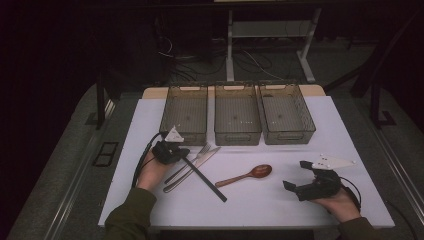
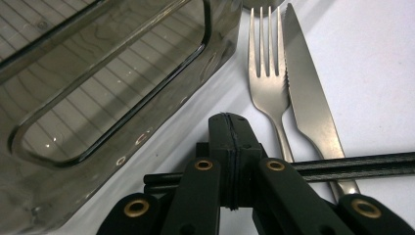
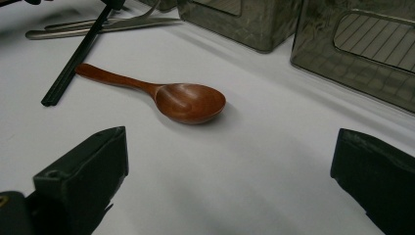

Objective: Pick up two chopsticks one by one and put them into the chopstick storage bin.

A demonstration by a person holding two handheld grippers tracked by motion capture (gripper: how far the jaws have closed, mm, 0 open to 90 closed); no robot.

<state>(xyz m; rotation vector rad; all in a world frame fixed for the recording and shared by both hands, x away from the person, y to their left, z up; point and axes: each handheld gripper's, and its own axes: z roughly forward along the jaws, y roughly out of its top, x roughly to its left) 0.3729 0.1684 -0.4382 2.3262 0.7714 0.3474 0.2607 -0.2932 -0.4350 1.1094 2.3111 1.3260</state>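
Dim overall in the high view, with the white table [image 1: 310, 140] the one lit patch and the far room sunk in near black. Soft shadow under the wooden spoon [image 3: 188, 102], faint glints on the fork [image 2: 268, 73] and knife [image 2: 306, 93]. Blurred near jaws in both gripper views, slightly grainy throughout.

At the left of centre, the left gripper [image 1: 176, 153] is clamped on one end of the black chopsticks [image 1: 205, 178], which slant down toward the middle. A fork [image 1: 190, 162] and knife [image 1: 192, 169] lie beneath them. A wooden spoon [image 1: 247, 175] lies at centre. The right gripper [image 1: 295, 176], lower right, is spread wide. Three clear bins [image 1: 237, 114] line the upper middle of the white table [image 1: 340, 130].
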